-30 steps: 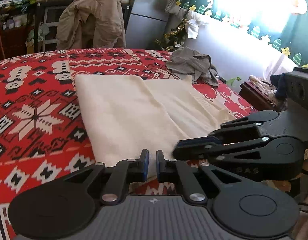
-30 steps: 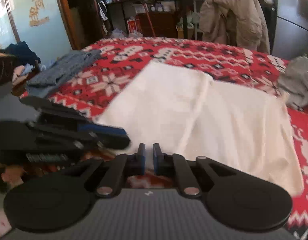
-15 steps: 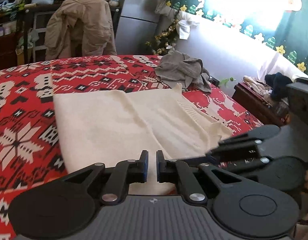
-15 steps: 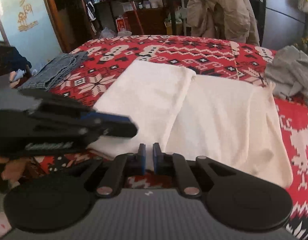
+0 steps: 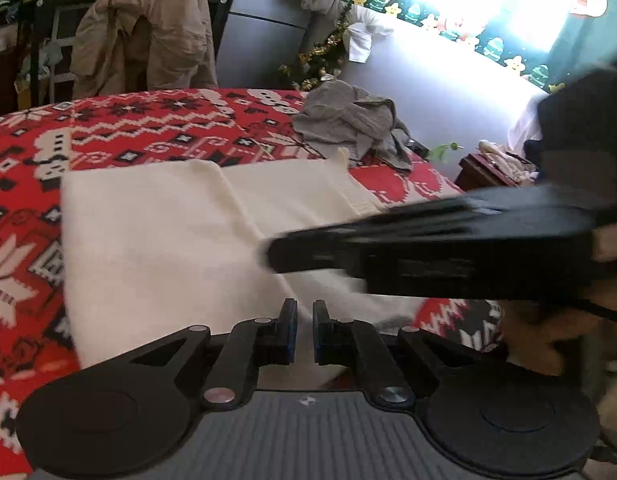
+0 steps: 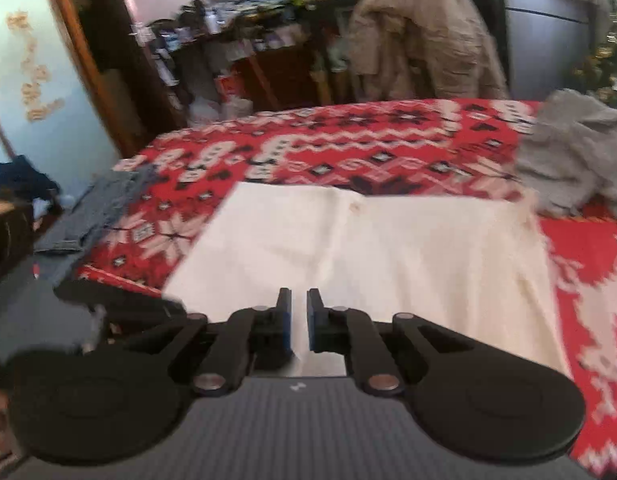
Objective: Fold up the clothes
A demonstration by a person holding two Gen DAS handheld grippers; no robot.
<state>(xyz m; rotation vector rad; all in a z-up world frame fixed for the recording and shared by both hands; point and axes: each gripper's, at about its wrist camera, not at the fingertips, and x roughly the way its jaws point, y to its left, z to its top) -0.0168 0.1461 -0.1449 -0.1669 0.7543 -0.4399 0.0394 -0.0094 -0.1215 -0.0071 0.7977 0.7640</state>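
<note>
A cream garment (image 5: 156, 240) lies folded flat on the red patterned bedspread (image 5: 148, 128), with a fold line running down its middle. My left gripper (image 5: 303, 308) hovers at the garment's near edge, its jaws shut to a narrow slit with nothing seen between them. In the right wrist view the same cream garment (image 6: 388, 248) fills the centre. My right gripper (image 6: 299, 296) sits at its near edge, also shut to a narrow slit. In the left wrist view the right gripper (image 5: 428, 248) is a blurred shape crossing over the cloth's right part. The left gripper (image 6: 120, 304) shows blurred at lower left.
A crumpled grey garment (image 5: 348, 120) lies on the bed's far right corner. Folded denim (image 6: 104, 208) rests on the left edge. A beige jacket (image 6: 420, 36) hangs on a chair behind the bed. A dark wooden side table (image 5: 488, 172) stands to the right.
The right gripper has swung up and leftward over the cream garment in the left wrist view. Both cameras have shifted, and the left gripper now sits lower in the right wrist view.
</note>
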